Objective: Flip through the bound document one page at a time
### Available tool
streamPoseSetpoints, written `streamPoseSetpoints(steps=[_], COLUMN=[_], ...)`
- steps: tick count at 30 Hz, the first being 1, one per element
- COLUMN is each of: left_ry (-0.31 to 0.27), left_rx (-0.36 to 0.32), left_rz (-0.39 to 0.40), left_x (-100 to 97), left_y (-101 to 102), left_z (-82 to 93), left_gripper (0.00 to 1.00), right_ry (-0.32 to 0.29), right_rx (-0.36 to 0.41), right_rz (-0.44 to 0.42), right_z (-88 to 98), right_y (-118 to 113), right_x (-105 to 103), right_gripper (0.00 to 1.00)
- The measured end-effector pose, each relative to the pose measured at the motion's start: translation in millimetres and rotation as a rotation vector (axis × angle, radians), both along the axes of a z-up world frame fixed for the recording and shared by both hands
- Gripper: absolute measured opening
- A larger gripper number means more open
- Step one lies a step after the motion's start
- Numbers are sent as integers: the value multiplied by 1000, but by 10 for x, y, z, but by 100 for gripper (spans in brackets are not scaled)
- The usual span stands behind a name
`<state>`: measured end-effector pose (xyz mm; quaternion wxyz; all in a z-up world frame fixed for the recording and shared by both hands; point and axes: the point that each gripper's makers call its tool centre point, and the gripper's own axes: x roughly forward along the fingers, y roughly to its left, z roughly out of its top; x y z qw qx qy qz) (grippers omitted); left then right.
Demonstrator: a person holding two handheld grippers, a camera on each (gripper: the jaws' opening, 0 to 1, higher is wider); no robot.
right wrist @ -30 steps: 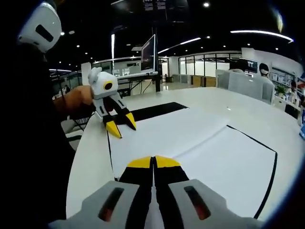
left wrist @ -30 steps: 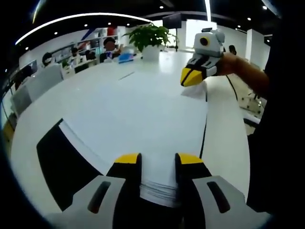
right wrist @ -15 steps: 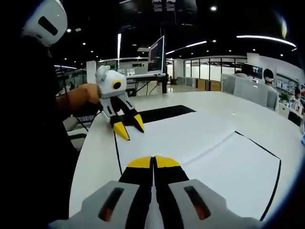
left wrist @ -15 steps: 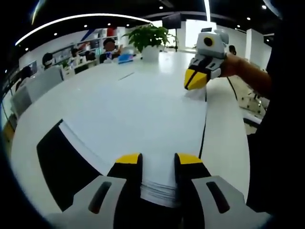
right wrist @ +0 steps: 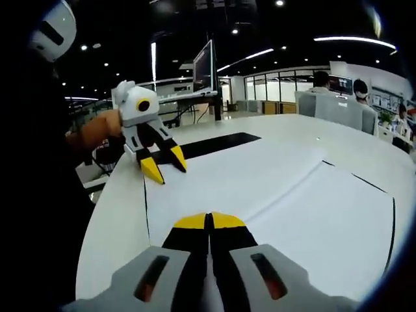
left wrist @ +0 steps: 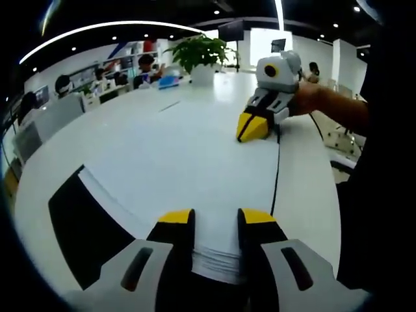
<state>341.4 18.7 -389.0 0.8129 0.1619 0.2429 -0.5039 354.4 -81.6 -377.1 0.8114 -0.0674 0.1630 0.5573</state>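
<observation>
A bound document (left wrist: pixel 162 156) lies open and flat on a long white table (left wrist: pixel 305 188) in an open-plan office, its white pages bare of any readable print and edged by a thin black border. In the left gripper view, a black cover panel (left wrist: pixel 81 231) shows at the far left of the spread, beside the edge of the white sheets. The left gripper (left wrist: pixel 216 221) sits at the near edge of the document, its yellow-tipped jaws apart by a narrow gap, with the stacked page edges showing between them; whether they press the paper cannot be told. Farther right in the same view, the right gripper (left wrist: pixel 252 128) rests its tips, drawn together, on the far corner of the page, just beside the black border line, held by a person's hand (left wrist: pixel 305 97). A potted plant (left wrist: pixel 201 55) stands at the far end of the table.

In the right gripper view, the left gripper (right wrist: pixel 161 168) appears at the left, jaws parted over the page's near corner beside the black edge line. The white spread (right wrist: pixel 260 188) runs right across the table, a shallow fold crossing it diagonally, with the black cover (right wrist: pixel 208 145) lying beyond. The right gripper (right wrist: pixel 208 221) shows in the foreground with jaws pressed together on a white sheet rising between them.
</observation>
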Motion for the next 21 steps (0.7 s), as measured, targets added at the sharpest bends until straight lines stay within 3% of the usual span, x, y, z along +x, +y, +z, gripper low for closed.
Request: streamPoseSetpoints(steps=[16,21], left_ry=[-5,-4], left_rx=[2,8], left_rz=[-20,-26], left_x=[-43,-40], left_y=[-25,-26], left_z=[-5,-7], left_gripper=[24,24], right_ry=[-20,45], right_rx=[-1,14], right_rz=[-52,-72], right_z=[26,31], right_y=[-9,-13], right_x=[134,187], right_gripper=[2,2])
